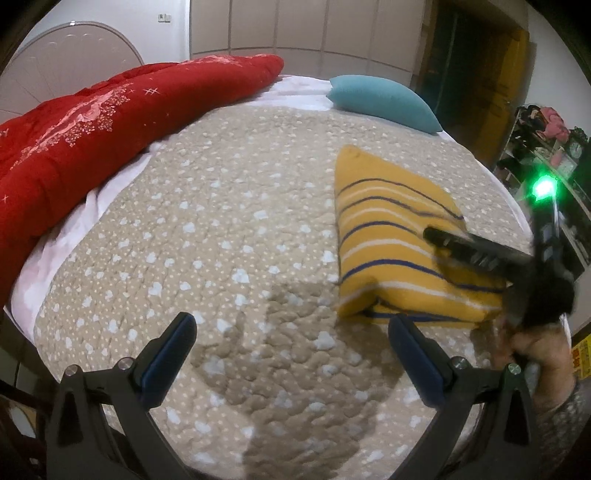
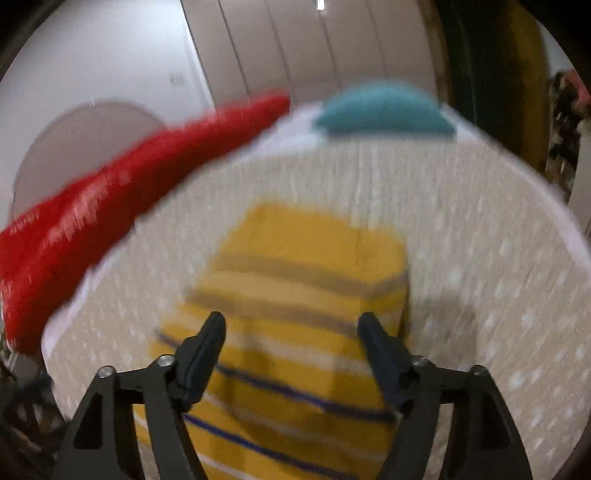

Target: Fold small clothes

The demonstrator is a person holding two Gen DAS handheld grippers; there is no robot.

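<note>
My left tongs (image 1: 291, 343) and right tongs (image 2: 291, 332) both gape wide and empty over the beige quilted bed (image 1: 221, 240), where the folded yellow striped garment (image 1: 391, 236) lies, a red quilt (image 1: 110, 122), teal pillow (image 1: 384, 101) and pale wardrobe doors (image 1: 306, 33) beyond.

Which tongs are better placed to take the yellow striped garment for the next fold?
Probably right: the right tongs hang open directly over the yellow striped garment. The left tongs are open over bare bedspread beside it.

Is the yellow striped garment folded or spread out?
Folded: the yellow striped garment shows doubled layers at its near edge on the bed quilt.
</note>
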